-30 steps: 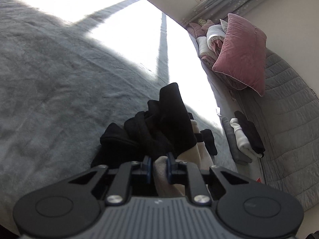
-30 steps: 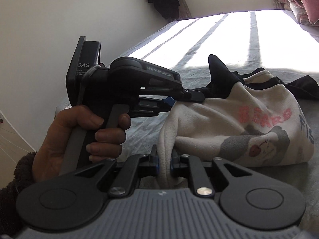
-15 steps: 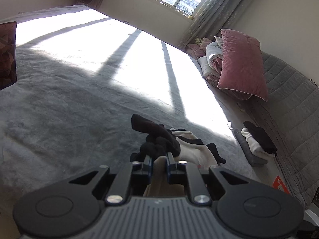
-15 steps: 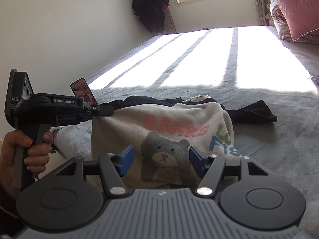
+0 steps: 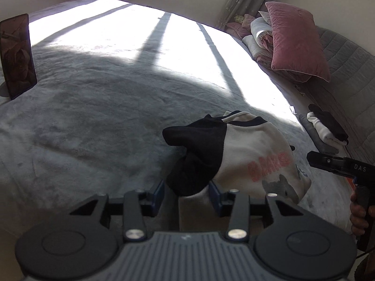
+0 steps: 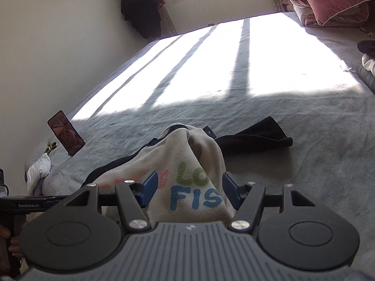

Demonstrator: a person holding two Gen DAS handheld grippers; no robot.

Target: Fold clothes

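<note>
A cream sweatshirt (image 5: 255, 154) with black sleeves, a bear print and coloured letters lies bunched on the grey bed. My left gripper (image 5: 186, 193) is open, with a black sleeve (image 5: 199, 157) lying between its fingers. My right gripper (image 6: 187, 189) is open around the cream body (image 6: 187, 178) near the letters. A second black sleeve (image 6: 255, 138) lies flat to the right. The right gripper's body shows in the left wrist view (image 5: 339, 166), and the left gripper's body shows in the right wrist view (image 6: 30, 202).
A phone on a stand (image 5: 17, 55) stands at the bed's left edge. Folded clothes (image 5: 325, 128) lie by the quilted grey headboard (image 5: 351, 75). A pink pillow (image 5: 297, 44) and bedding are at the far right. A white cloth (image 6: 38, 174) lies near the bed's corner.
Both grippers have opened and let the sweatshirt go. It has dropped from hanging between them onto the bed. Both grippers have pulled back slightly.
</note>
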